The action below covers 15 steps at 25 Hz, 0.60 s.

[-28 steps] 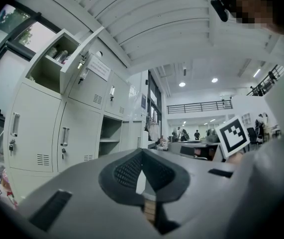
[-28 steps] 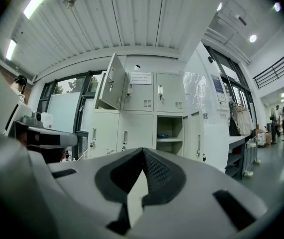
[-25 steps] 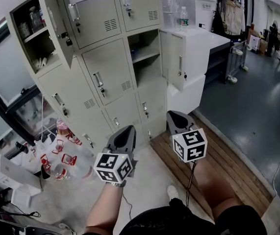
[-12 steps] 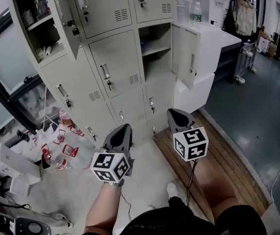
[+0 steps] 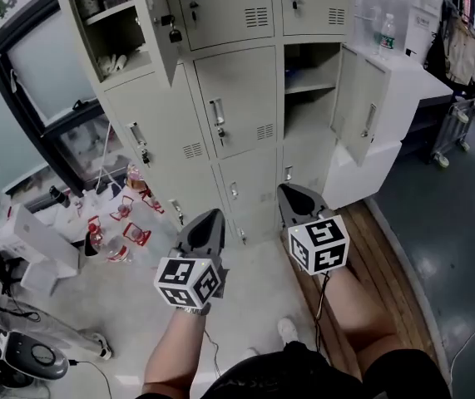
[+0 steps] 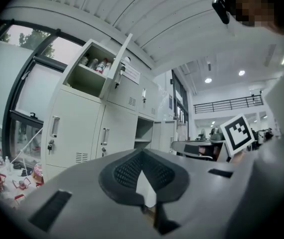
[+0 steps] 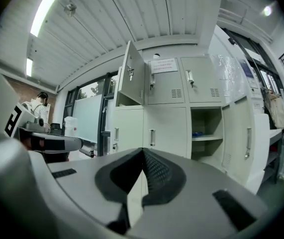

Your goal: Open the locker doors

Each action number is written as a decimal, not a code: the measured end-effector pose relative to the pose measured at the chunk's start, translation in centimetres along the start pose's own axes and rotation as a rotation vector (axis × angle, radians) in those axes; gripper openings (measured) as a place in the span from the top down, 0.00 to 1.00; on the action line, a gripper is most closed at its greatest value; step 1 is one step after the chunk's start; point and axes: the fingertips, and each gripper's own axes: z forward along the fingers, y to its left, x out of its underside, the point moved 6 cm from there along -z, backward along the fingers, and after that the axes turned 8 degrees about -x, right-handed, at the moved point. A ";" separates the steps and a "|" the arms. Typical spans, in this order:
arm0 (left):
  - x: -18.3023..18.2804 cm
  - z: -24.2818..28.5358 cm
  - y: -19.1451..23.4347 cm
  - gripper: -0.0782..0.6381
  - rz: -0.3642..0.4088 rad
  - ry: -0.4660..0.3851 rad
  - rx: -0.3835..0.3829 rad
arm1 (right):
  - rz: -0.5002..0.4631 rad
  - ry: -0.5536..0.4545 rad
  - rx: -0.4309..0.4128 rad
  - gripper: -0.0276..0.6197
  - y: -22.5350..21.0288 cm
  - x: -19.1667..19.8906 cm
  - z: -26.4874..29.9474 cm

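A clear water bottle stands upright on the white tabletop at one o'clock. At nine o'clock, red-and-clear containers crowd the pale floor near a white box — wooden planking lies at four o'clock, a round grey appliance at eight.

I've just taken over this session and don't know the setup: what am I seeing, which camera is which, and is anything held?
No robot arm: a person holds a two-jaw gripper in each hand. The head view looks down on the left gripper and right gripper, before grey lockers. The other two views ride on each gripper, looking along its jaws; both pairs are shut, empty. The upper left door and middle right door stand open. Bottles sit on the floor.
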 end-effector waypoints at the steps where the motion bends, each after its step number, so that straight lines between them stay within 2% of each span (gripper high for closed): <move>1: -0.2 -0.1 0.3 0.89 0.001 -0.005 -0.021 | -0.003 -0.003 -0.024 0.96 0.2 -0.2 0.7; 15: -0.8 0.1 4.4 0.89 -0.006 -0.046 -0.315 | -0.024 -0.014 -0.341 0.96 1.9 -1.0 9.7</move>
